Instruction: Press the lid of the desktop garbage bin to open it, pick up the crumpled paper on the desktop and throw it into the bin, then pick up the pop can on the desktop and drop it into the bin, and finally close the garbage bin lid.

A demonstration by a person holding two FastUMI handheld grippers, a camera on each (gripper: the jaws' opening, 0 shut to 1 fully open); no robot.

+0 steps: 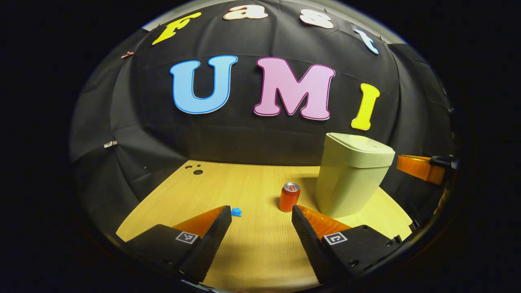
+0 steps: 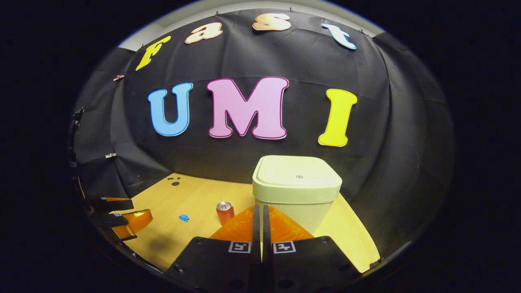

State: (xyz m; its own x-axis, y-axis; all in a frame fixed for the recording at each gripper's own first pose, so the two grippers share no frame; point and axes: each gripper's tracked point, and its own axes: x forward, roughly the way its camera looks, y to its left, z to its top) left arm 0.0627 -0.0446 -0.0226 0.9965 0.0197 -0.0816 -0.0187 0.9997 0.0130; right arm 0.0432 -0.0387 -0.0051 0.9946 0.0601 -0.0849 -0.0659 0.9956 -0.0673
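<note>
Pale green bin (image 2: 297, 191) upright at the table's (image 1: 260, 252) back right, lid (image 2: 297, 176) down flat. Red can (image 1: 289, 197) just left of it, blue paper scrap (image 1: 236, 211) farther left, bare wood between. Left gripper (image 1: 261, 219) spread wide, holding nothing; right gripper (image 2: 260, 211) pressed together before the bin.

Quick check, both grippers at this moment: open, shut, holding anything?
Left gripper: open, holding nothing, above the table short of the pop can.
Right gripper: shut, nothing between its fingers, in front of the closed bin.
</note>
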